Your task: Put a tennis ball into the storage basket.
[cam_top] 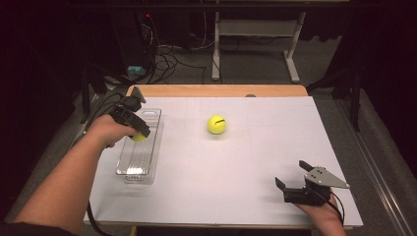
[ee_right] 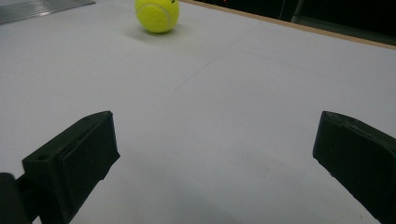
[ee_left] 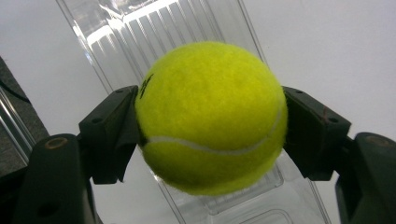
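The left gripper (ee_left: 210, 135) pinches a tennis ball (ee_left: 211, 116) between its fingers, above the clear plastic tray (cam_top: 152, 147); next, lower and release. The right gripper's (ee_right: 215, 158) fingers stand spread, idle.

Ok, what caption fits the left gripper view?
Left gripper clamps a fuzzy yellow tennis ball above a clear ribbed plastic tray.
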`<state>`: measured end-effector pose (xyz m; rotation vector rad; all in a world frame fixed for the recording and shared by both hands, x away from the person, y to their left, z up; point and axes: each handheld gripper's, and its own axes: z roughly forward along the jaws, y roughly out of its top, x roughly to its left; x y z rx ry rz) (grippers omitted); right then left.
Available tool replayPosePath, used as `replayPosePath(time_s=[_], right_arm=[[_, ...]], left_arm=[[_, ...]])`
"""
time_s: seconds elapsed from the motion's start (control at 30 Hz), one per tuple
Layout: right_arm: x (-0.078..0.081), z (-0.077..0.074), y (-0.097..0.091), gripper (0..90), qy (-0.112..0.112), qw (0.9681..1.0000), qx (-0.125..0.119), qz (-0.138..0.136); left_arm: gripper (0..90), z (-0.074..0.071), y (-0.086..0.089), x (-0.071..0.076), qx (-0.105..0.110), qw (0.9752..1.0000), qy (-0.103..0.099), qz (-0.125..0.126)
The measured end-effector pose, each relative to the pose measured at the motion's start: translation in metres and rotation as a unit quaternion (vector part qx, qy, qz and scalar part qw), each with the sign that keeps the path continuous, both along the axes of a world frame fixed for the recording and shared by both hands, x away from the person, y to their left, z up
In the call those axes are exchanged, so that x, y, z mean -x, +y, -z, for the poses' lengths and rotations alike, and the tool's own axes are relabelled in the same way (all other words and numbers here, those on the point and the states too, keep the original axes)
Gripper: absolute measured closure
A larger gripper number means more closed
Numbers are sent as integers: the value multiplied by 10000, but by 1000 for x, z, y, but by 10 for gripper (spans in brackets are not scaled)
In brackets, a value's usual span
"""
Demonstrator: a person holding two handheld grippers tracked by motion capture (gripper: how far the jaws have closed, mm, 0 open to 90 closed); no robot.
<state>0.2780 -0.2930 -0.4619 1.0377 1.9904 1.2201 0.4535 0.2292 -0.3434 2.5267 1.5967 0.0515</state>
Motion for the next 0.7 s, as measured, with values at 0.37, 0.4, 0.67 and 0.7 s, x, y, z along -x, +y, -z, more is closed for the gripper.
replayPosePath(time_s=[0.37, 0.4, 0.67, 0.7], right_arm=[[0, 2, 2, 0, 21, 10000, 30, -24], [0, 2, 2, 0, 31, 10000, 36, -17], [0, 1, 1, 0, 25, 10000, 26, -1], [0, 1, 1, 0, 20, 10000, 27, 1]], left_arm=[[261, 19, -4, -8, -102, 9999, 111, -25], [261, 20, -4, -9, -121, 9999, 102, -33], [4, 10, -8, -4, -5, 10000, 35, 2], [5, 9, -9, -3, -16, 10000, -10, 9]])
